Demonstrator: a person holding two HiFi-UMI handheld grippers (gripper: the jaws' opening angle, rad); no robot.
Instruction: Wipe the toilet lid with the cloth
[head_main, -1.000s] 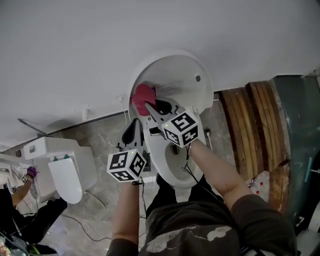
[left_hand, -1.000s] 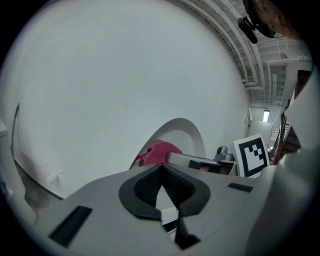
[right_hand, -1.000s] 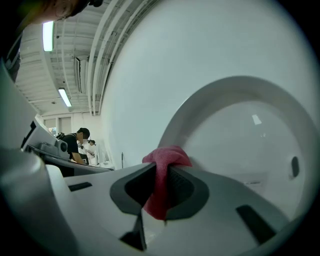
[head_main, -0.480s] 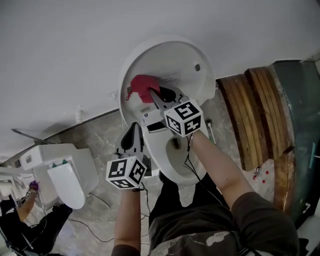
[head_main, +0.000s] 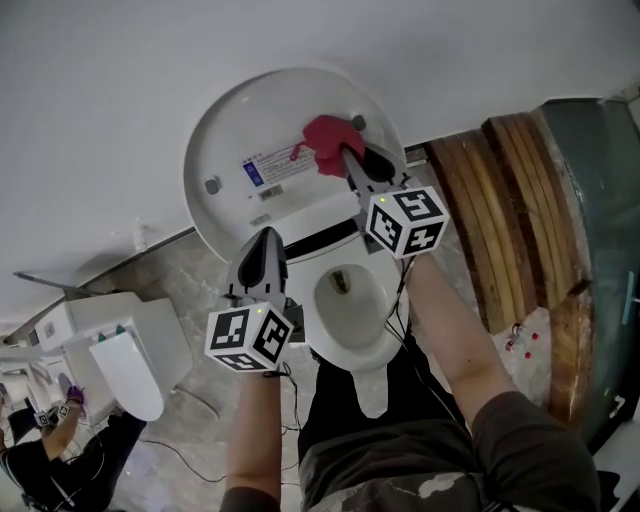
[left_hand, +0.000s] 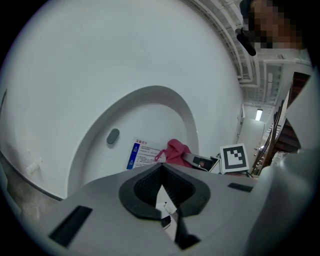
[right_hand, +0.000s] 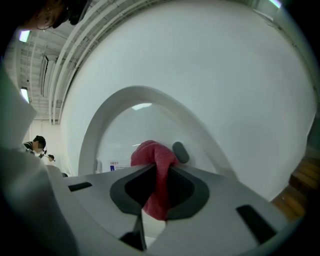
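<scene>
The white toilet lid (head_main: 230, 130) stands raised against the wall, its inner face with a printed label (head_main: 268, 166) toward me. My right gripper (head_main: 349, 153) is shut on a red cloth (head_main: 325, 135) and holds it against the lid's upper right, beside a grey bumper (head_main: 357, 122). In the right gripper view the cloth (right_hand: 155, 155) hangs bunched between the jaws, next to the bumper (right_hand: 180, 152). My left gripper (head_main: 263, 243) is shut and empty, pointing at the lid's lower edge. The left gripper view shows the lid (left_hand: 100, 165), the cloth (left_hand: 176, 151) and the shut left gripper (left_hand: 161, 171).
The open toilet bowl (head_main: 345, 335) lies below the lid, between my arms. A second white toilet (head_main: 130, 350) stands at the left, with a person (head_main: 50, 440) crouched near it. Wooden planks (head_main: 510, 210) lean at the right. Cables trail on the stone floor (head_main: 195, 275).
My right gripper has swept the red cloth from the lid's left side across to its upper right. The left gripper has shifted slightly, still shut below the lid.
</scene>
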